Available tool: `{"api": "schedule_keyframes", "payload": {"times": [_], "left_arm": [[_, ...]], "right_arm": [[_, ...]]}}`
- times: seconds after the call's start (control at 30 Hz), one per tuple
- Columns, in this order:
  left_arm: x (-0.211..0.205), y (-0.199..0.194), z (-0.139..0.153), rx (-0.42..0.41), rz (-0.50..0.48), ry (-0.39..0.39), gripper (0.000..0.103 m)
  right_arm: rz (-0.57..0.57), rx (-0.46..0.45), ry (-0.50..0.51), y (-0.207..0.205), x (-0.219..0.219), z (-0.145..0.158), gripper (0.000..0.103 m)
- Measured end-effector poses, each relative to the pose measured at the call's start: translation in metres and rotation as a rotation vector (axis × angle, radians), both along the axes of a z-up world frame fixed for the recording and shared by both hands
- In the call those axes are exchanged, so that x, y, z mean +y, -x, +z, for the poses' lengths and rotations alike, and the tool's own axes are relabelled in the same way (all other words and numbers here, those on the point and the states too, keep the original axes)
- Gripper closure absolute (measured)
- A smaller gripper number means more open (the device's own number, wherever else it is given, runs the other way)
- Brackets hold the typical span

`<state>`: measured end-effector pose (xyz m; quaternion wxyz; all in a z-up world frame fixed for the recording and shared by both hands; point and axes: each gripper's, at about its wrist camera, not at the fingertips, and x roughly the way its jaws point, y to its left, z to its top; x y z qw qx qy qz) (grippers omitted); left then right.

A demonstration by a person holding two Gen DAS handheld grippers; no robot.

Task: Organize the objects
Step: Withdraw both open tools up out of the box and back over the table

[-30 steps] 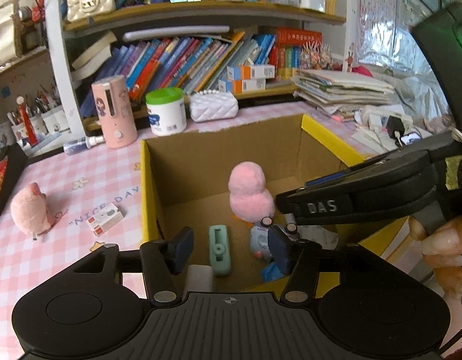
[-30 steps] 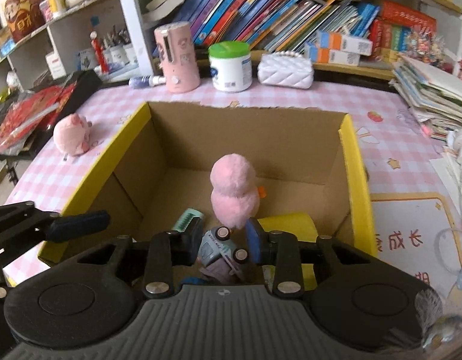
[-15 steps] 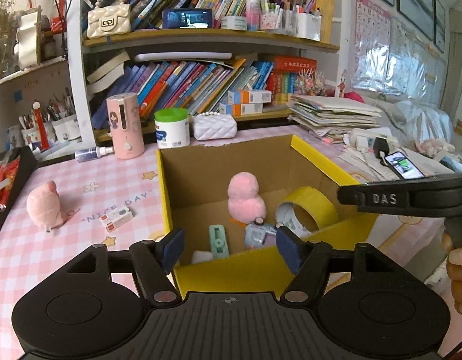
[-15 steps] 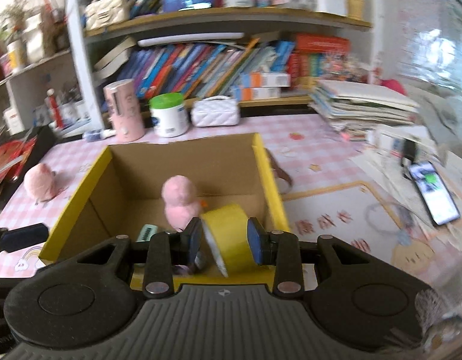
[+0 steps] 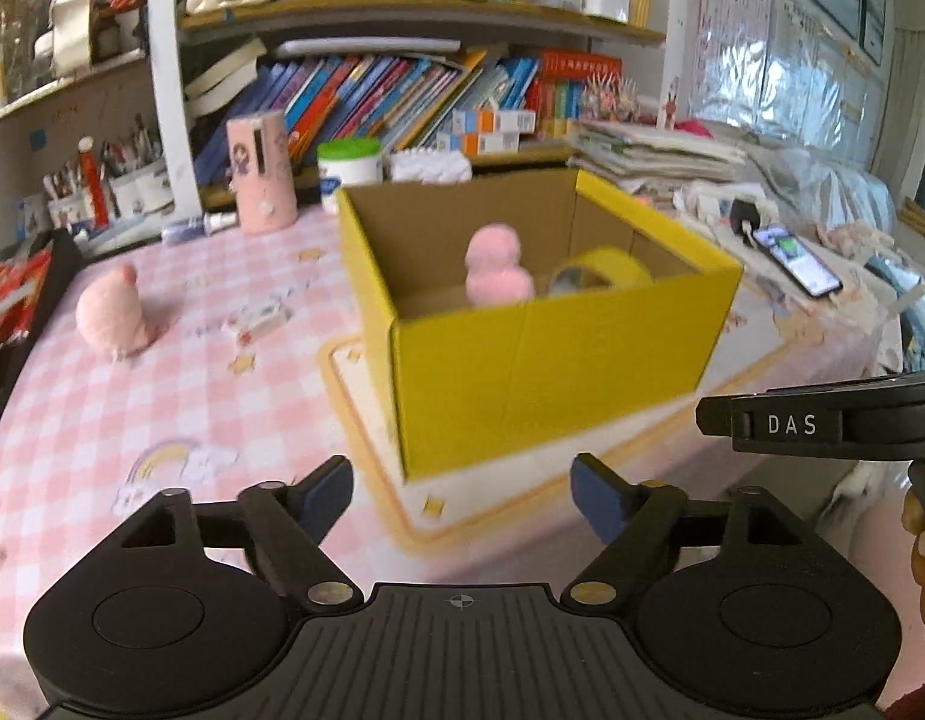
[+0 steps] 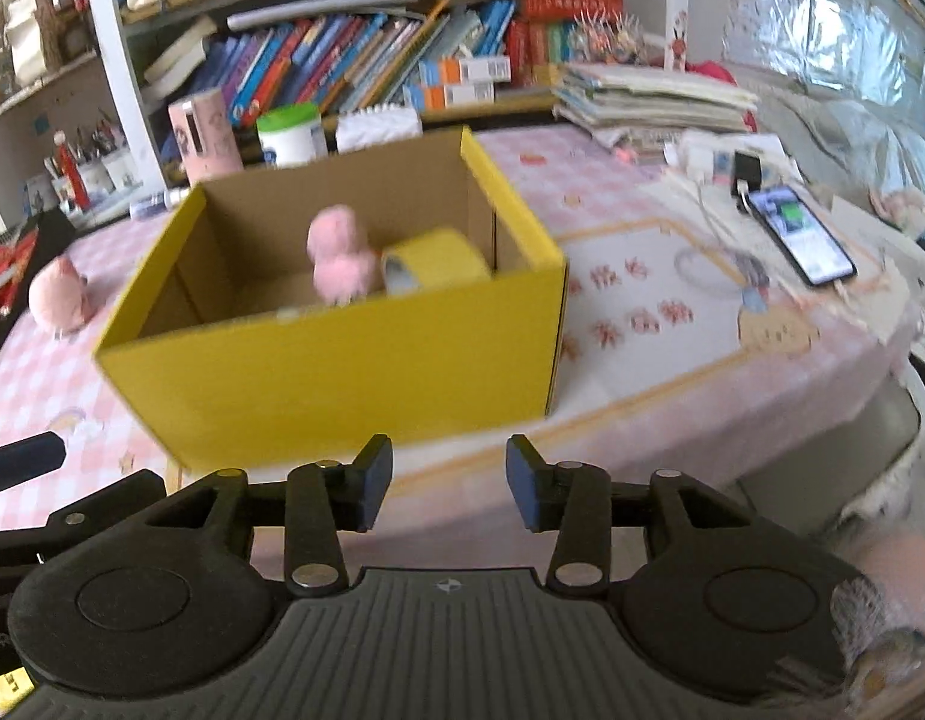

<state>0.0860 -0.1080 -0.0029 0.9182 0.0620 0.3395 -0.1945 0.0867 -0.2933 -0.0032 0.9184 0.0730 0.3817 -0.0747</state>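
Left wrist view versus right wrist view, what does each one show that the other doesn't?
Only the left wrist view shows the small carton lying on the checked cloth and the rainbow print. Only the right wrist view shows the cartoon figure printed on the mat. Both show the yellow box holding the pink plush and yellow tape roll, the second plush outside, and the phone.

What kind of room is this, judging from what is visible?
Probably a child's study corner at home: a bookshelf crowded with colourful books, pen cups, and a pink checked tablecloth with cartoon prints.
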Motion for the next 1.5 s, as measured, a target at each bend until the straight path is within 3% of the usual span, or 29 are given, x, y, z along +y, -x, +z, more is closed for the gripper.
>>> {"api": "schedule_keyframes", "payload": {"times": [0.33,0.73,0.83,1.5], "left_arm": [[0.042,0.037,-0.011,0.062,0.007,-0.037,0.018],[0.101,0.067,-0.017,0.097,0.107,-0.056,0.017],[0.115,0.074,-0.016,0.094,0.134,-0.056,0.016],[0.182,0.087,-0.001,0.035,0.270,-0.038,0.015]], "right_arm": [[0.057,0.046,-0.007,0.040,0.054,-0.014,0.057],[0.158,0.073,-0.029,0.067,0.116,-0.022,0.049],[0.193,0.080,-0.033,0.070,0.130,-0.023,0.043],[0.335,0.023,-0.012,0.070,0.202,-0.010,0.042]]}}
